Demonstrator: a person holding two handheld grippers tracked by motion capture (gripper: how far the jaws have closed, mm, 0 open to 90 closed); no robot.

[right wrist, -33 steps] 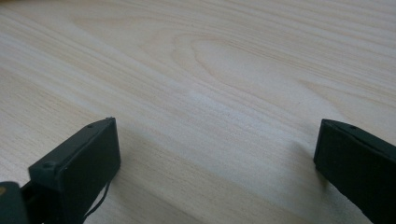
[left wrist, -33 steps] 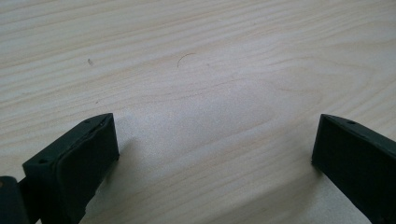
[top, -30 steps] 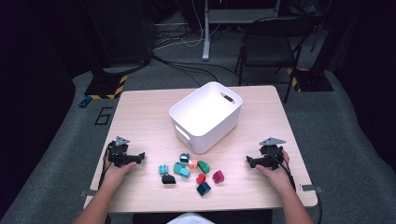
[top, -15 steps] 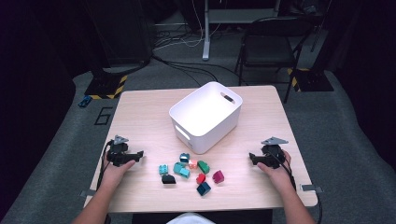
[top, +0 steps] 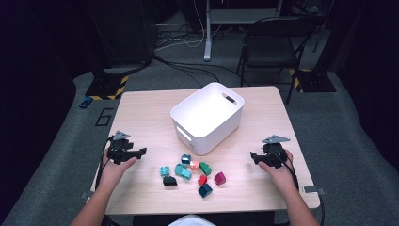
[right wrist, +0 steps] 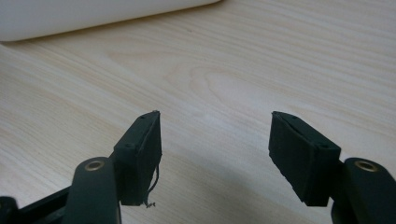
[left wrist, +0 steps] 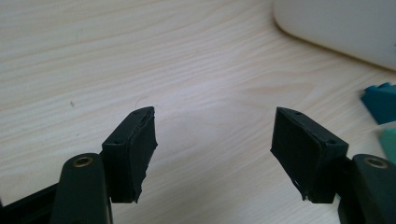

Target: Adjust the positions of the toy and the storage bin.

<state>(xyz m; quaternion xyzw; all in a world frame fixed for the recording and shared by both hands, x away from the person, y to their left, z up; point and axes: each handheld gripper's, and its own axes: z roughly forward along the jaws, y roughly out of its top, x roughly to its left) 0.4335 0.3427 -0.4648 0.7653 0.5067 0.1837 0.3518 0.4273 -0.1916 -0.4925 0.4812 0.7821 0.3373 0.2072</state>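
Note:
Several small toy blocks lie in a loose cluster on the wooden table [top: 141, 117]: teal [top: 182, 171], green [top: 205, 168], red [top: 202, 180], magenta [top: 219, 178], black [top: 170, 181], dark blue [top: 205, 190]. A white bin [top: 207, 117] stands behind them. My left gripper [top: 141, 151] rests on the table left of the cluster, open, with bare wood between its jaws [left wrist: 212, 147]. My right gripper [top: 253, 157] sits right of the cluster, open and empty [right wrist: 215, 149]. A blue block [left wrist: 380, 100] shows at the right edge of the left gripper view.
The bin's rim [left wrist: 336, 25] crosses the top right of the left gripper view, and its wall [right wrist: 93, 14] crosses the top of the right gripper view. A black chair [top: 268, 44] and cables lie on the floor beyond the table.
Both grippers have shifted only slightly on the table. The blocks and the bin have stayed put.

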